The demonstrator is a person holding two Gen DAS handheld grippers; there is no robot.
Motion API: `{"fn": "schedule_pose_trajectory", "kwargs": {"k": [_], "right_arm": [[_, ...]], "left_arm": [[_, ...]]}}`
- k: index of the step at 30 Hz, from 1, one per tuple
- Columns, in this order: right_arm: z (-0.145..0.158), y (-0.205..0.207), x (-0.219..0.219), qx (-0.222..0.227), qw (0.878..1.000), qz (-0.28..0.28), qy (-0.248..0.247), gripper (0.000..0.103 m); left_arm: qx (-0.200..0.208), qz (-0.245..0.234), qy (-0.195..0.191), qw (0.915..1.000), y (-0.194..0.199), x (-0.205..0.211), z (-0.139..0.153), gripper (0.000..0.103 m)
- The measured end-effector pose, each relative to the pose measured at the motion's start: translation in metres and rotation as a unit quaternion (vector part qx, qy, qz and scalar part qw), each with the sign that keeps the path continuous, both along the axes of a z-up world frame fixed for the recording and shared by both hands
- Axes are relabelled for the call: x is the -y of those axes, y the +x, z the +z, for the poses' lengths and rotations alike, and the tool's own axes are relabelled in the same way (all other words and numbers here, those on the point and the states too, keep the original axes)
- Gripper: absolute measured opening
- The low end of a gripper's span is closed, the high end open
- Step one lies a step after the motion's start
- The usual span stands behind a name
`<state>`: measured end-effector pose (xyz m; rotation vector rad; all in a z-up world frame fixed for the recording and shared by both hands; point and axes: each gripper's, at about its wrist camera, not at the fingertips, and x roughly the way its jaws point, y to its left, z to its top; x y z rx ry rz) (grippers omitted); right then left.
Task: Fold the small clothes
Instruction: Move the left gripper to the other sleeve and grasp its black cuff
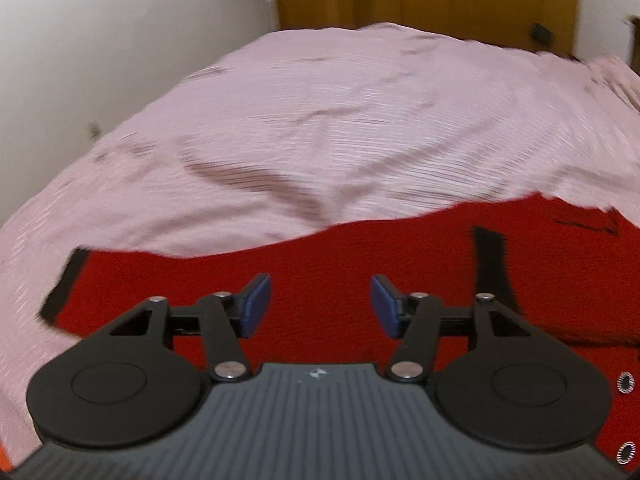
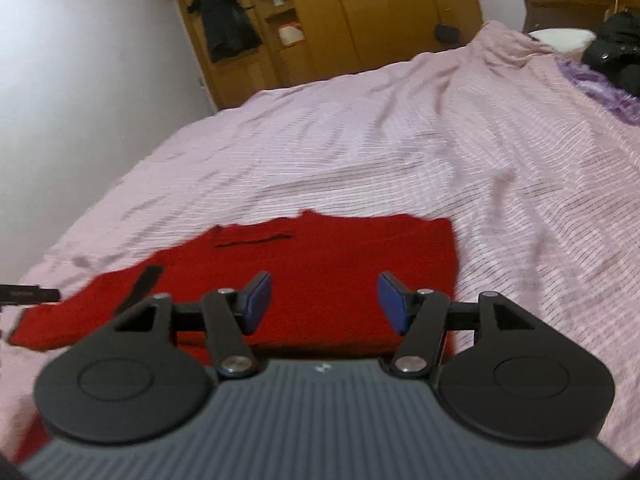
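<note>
A: Right wrist view — one pink striped bedspread (image 2: 400, 152), one red garment (image 2: 340, 264) with black trim lying flat at its near edge.

B: Handling?

A: Soft, light, likely limp — pinch a corner or hem. Two claws: right gripper (image 2: 324, 304), left gripper (image 1: 320, 306), both spread apart, empty.

Home bedroom: bed (image 2: 400, 152), wooden wardrobe (image 2: 360, 12).

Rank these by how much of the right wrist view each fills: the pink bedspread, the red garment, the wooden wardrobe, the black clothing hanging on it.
1. pink bedspread
2. red garment and wooden wardrobe: similar; the garment's nearness leaves this unsure
3. hanging black clothing
</note>
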<state>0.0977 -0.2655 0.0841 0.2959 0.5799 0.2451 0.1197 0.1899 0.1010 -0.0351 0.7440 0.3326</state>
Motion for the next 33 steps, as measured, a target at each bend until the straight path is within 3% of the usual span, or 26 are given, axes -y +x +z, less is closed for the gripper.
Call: {"fn": "schedule_pose_trajectory", "kwargs": {"k": [3,10,14,18,26,28,31,33], "right_arm": [[0.004,-0.017,-0.008,-0.020,1.000,0.019,0.014,0.061],[0.004,-0.057,-0.031,-0.048,0.999,0.018,-0.011,0.061],[-0.007,-0.072,-0.044,-0.069,0.997,0.023,-0.017,0.061],[-0.019,-0.081,-0.053,-0.087,0.995,0.015,-0.040,0.061],[-0.043,-0.084,-0.061,-0.110,0.993,-0.024,-0.046,0.062],[-0.047,-0.084,-0.064,-0.107,0.993,-0.034,-0.047,0.063],[-0.048,-0.084,-0.069,-0.101,0.992,-0.049,-0.049,0.065],[-0.052,-0.085,-0.070,-0.096,0.994,-0.045,-0.038,0.077]], "left_arm": [[0.003,0.043,-0.012,0.9990,-0.020,-0.032,0.001,0.070],[-0.004,0.115,-0.071,0.9908,-0.060,-0.097,-0.019,0.070],[-0.007,0.151,-0.129,0.9800,-0.070,-0.125,-0.039,0.070],[0.012,0.177,-0.199,0.9638,-0.075,-0.148,-0.061,0.070],[0.102,0.139,-0.261,0.9496,-0.087,-0.155,-0.062,0.071],[0.093,0.140,-0.265,0.9494,-0.081,-0.156,-0.065,0.071],[0.084,0.158,-0.297,0.9381,-0.074,-0.164,-0.079,0.071],[0.094,0.161,-0.309,0.9326,-0.075,-0.169,-0.083,0.071]]}}
